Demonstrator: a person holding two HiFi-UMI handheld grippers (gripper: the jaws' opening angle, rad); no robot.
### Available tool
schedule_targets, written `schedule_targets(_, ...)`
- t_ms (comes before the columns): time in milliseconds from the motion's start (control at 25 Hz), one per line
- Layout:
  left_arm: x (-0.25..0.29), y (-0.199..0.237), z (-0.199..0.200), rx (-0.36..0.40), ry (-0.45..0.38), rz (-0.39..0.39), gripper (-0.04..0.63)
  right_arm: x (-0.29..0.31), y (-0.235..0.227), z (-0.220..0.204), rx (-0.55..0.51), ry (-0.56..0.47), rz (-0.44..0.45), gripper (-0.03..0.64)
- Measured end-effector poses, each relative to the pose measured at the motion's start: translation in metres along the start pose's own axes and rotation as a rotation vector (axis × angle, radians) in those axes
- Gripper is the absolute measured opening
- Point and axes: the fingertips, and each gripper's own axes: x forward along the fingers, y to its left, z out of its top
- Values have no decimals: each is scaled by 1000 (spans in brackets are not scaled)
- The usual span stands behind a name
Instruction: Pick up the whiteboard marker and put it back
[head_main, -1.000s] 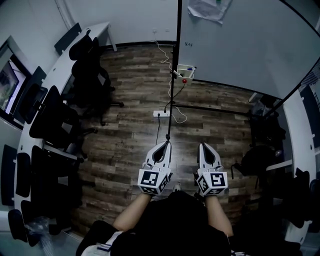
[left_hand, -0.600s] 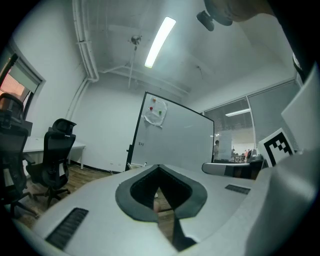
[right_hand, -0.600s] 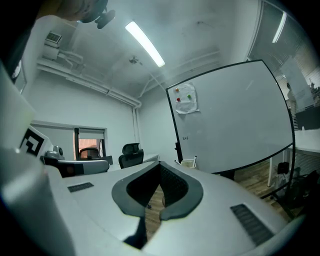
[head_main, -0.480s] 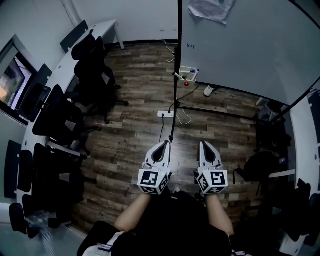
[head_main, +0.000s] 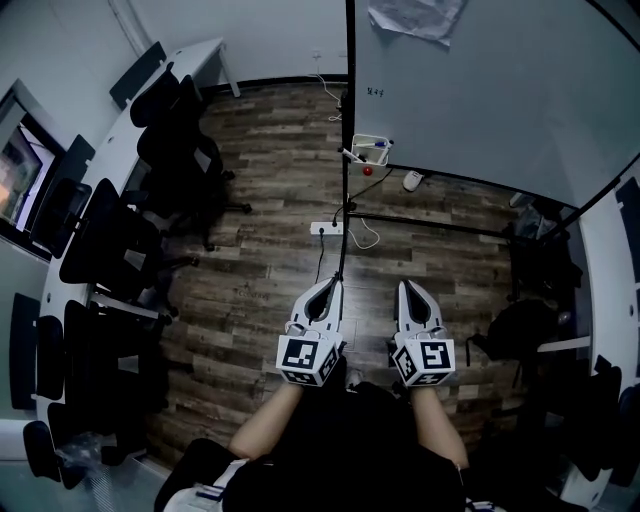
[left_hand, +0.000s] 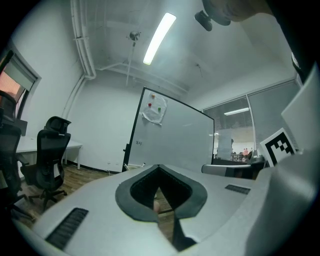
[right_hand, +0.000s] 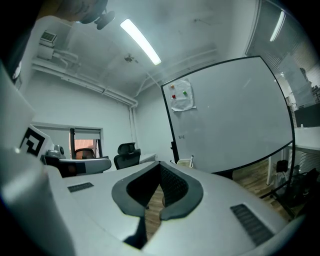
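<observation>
The whiteboard (head_main: 500, 90) stands on its black frame ahead of me, also seen in the left gripper view (left_hand: 170, 135) and the right gripper view (right_hand: 230, 120). A small white basket (head_main: 369, 149) hangs at its lower left corner with markers in it; one blue-capped marker (head_main: 381, 144) lies on top, and a marker (right_hand: 192, 160) stands up from it in the right gripper view. My left gripper (head_main: 331, 288) and right gripper (head_main: 407, 291) are held side by side, level, pointing at the board, well short of the basket. Both are shut with nothing between the jaws.
A red round thing (head_main: 368, 171) hangs under the basket. A white object (head_main: 412, 180) lies on the wood floor below the board. A power strip (head_main: 326, 228) and cables lie by the frame's foot. Black office chairs (head_main: 170, 160) line a curved desk at the left.
I and both grippers have drifted a little towards the whiteboard. The white object on the floor under the board has come into view. Both grippers stayed shut.
</observation>
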Motion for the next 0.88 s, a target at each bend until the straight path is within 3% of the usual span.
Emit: schedule_targets(880, 103, 75, 13, -16, 5, -81, 8, 118, -20, 6, -20, 10, -75, 8)
